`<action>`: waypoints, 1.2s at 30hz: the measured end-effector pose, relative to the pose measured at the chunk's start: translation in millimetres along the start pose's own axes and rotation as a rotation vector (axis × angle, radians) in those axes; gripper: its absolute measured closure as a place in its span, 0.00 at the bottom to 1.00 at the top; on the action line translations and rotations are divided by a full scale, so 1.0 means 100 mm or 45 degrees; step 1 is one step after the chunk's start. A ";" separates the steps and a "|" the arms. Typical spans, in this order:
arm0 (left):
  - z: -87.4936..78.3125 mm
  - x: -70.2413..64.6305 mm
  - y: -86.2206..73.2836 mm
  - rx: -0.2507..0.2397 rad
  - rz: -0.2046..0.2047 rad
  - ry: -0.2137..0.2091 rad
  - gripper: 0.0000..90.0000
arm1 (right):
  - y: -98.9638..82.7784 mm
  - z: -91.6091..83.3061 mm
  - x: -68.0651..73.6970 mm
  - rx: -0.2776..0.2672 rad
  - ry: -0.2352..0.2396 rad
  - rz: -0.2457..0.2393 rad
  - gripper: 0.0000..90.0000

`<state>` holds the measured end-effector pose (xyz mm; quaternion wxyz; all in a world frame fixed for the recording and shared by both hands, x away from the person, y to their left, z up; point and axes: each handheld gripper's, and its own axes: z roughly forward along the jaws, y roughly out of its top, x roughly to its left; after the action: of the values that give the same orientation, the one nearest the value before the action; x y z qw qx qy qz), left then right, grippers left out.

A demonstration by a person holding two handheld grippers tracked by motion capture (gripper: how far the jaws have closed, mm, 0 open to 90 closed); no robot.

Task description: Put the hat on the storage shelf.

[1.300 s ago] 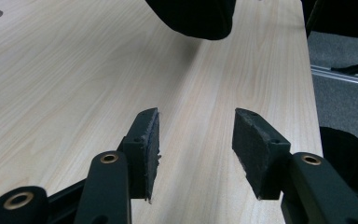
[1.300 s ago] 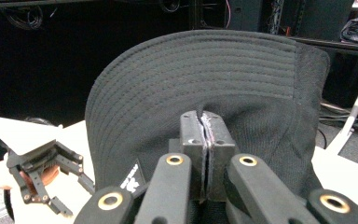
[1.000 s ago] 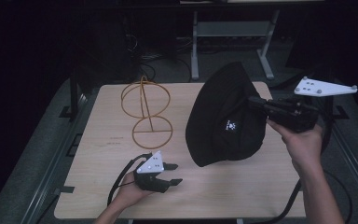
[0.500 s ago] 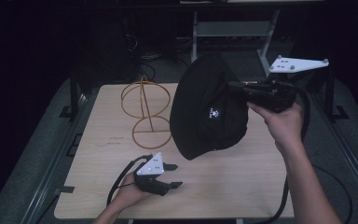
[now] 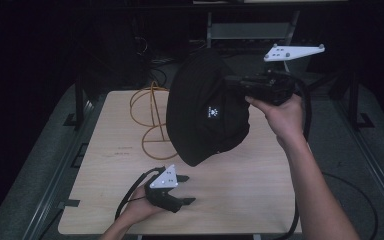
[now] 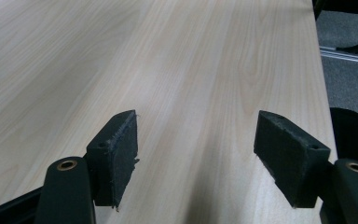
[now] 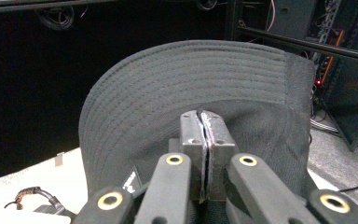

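A black cap with a small white emblem hangs in the air over the middle of the wooden table. My right gripper is shut on it from the right. In the right gripper view the pads are pressed together on the cap just below its stitched brim. An orange wire stand rises on the table just left of the cap. My left gripper rests near the table's front edge. Its jaws have just been opening, and its pads stand wide apart over bare wood with nothing between them.
Dark metal racks and cables stand behind the table. Grey floor runs along the right side, and the table's right edge lies close to my left gripper. A cable trails from the left gripper.
My right gripper has carried the cap up and to the left, closer to the wire stand. The left hand has stayed put on the table.
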<state>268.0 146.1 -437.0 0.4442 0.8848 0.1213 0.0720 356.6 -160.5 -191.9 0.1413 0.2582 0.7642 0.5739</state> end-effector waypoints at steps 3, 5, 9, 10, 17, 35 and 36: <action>-0.02 0.03 -0.01 -0.020 -0.020 -0.012 0.33 | 0.05 0.07 0.00 0.005 0.009 -0.003 0.98; -0.05 0.05 0.00 -0.036 -0.031 -0.022 0.33 | 0.07 0.12 0.00 0.005 0.016 -0.001 0.98; -0.07 0.07 -0.01 -0.053 -0.038 -0.028 0.33 | 0.14 0.22 -0.01 0.012 0.026 -0.004 0.98; -0.07 0.07 -0.01 -0.054 -0.035 -0.028 0.33 | 0.16 0.25 -0.02 0.011 0.032 -0.003 0.98; -0.03 0.05 -0.01 -0.056 -0.035 -0.037 0.33 | 0.30 0.43 -0.02 0.011 0.057 -0.009 0.98; -0.03 0.05 0.01 -0.071 0.000 -0.044 0.33 | 0.61 0.89 0.06 0.048 0.100 -0.055 0.98; -0.03 0.04 0.02 -0.067 0.003 -0.043 0.33 | 0.63 0.91 0.07 0.047 0.105 -0.055 0.98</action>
<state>271.7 148.9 -433.8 0.4692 0.8740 0.1106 0.0608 412.3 -70.8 -159.2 0.1172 0.2202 0.7853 0.5667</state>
